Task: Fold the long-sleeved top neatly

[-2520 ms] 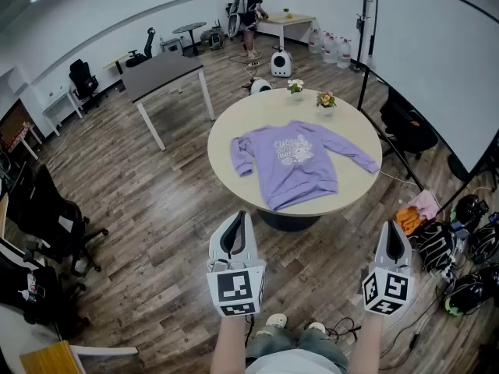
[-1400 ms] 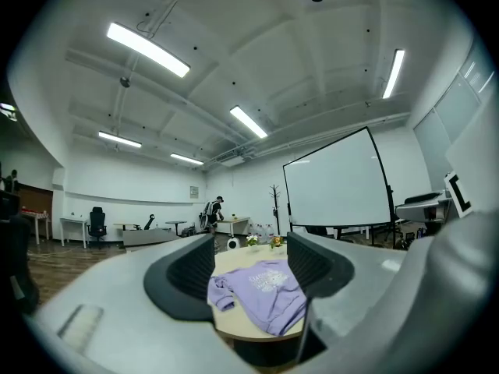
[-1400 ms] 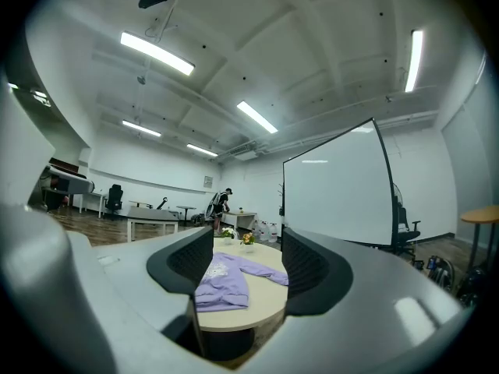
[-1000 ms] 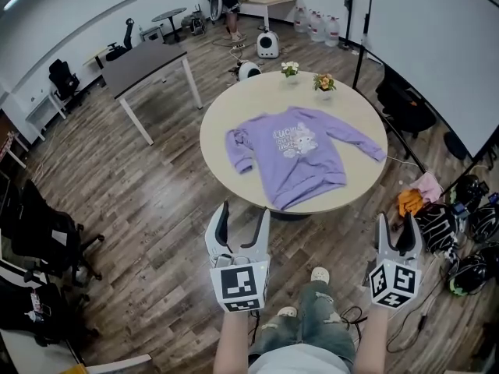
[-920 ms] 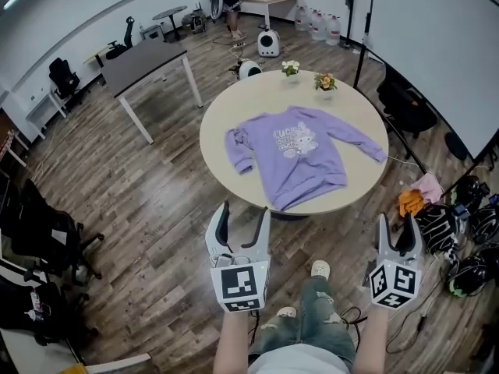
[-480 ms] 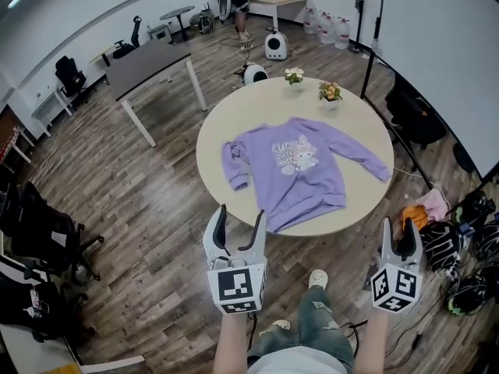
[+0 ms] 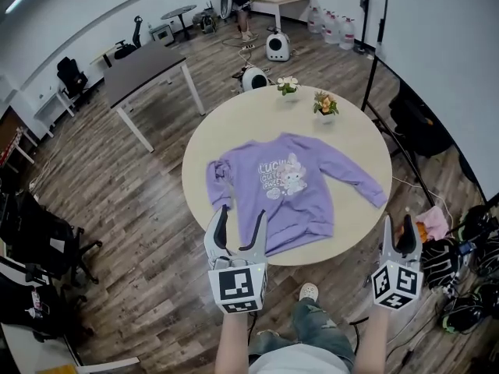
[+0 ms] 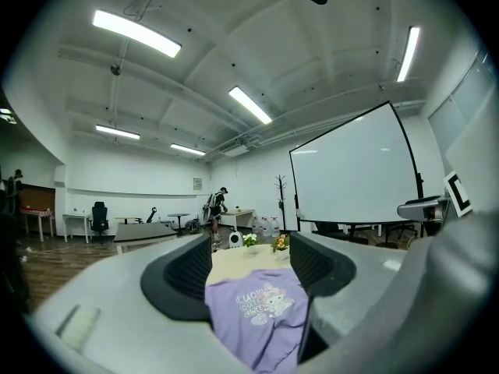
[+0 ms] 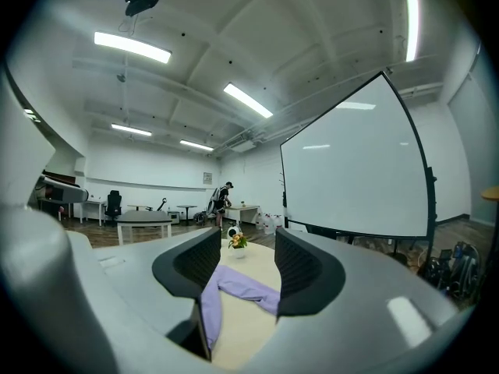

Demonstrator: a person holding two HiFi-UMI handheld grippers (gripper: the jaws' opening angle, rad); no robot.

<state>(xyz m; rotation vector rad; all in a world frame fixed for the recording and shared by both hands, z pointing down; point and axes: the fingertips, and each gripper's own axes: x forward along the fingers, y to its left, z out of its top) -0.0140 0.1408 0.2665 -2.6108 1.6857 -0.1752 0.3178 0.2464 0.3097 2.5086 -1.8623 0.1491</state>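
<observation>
Purple long-sleeved top (image 7: pixel 284 189) lies flat, front up, on the round table (image 7: pixel 355 131); one sleeve stretched out, the other bunched. Left gripper (image 7: pixel 242 213) sits near the hem edge, jaws spread, nothing btwn. Right gripper (image 7: pixel 398 223) is just off the table rim, jaws apart and empty, having just narrowed a bit.

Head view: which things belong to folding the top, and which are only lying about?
Job: purple long-sleeved top, round table.
Lying about: white-flower pot, orange-flower pot, grey desk, water bottles, black office chair.
</observation>
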